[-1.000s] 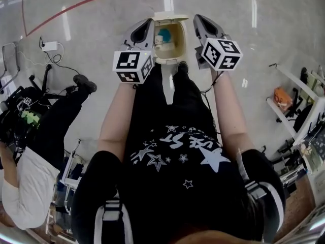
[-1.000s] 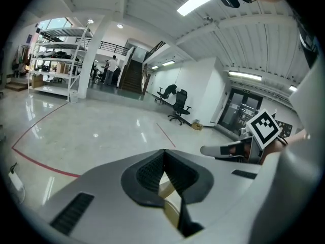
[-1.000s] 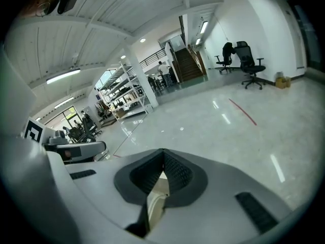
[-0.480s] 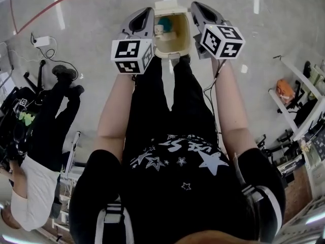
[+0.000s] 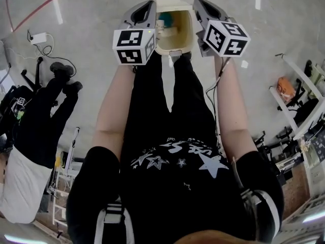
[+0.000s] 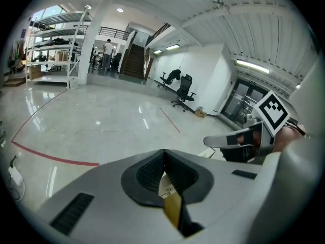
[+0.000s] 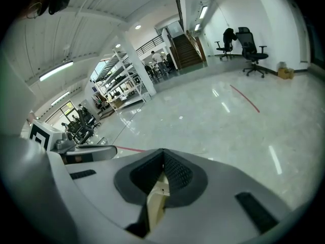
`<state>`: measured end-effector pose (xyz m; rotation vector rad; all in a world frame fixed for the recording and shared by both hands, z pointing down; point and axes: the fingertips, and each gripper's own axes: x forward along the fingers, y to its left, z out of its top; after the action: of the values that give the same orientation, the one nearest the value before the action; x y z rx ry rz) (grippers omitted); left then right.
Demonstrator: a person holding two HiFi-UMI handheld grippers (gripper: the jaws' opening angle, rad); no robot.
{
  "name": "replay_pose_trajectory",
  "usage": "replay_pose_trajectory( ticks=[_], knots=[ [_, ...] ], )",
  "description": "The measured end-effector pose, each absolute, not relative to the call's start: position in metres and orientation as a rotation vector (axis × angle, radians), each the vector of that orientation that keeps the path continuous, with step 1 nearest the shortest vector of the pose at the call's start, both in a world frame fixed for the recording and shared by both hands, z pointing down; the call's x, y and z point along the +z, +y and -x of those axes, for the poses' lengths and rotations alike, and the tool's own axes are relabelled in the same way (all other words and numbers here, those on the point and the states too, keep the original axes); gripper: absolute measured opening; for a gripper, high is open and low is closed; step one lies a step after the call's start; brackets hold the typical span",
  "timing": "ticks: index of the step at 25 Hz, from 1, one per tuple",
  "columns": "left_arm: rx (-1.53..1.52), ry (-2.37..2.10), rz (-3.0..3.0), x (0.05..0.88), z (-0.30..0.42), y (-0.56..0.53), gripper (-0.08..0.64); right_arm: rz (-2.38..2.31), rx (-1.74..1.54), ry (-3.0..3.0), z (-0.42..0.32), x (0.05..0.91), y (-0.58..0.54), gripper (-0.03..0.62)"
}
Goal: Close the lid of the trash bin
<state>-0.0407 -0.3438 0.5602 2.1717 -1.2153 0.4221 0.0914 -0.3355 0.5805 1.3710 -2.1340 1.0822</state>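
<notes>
Left gripper (image 6: pixel 163 151) & right gripper (image 7: pixel 163 150) are closed, nothing held, either side of open trash bin (image 5: pixel 175 34); lid (image 5: pixel 172 3) could be missed, or bin tipped, if pushed off-centre.

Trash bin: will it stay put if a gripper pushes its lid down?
The trash bin looks like cream plastic and holds only a few small items, so it is probably light. On the glossy floor it may slide or tip if its raised lid is pushed hard.
</notes>
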Motion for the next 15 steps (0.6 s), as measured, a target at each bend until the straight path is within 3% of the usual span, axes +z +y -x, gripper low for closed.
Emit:
replay_pose_trajectory(
  ticks=[15],
  knots=[
    [0.439,-1.185,-2.164,0.567,0.036,-0.308,0.011,-1.304,1.147,-2.129,-0.088,0.588,-0.299,0.006]
  ],
)
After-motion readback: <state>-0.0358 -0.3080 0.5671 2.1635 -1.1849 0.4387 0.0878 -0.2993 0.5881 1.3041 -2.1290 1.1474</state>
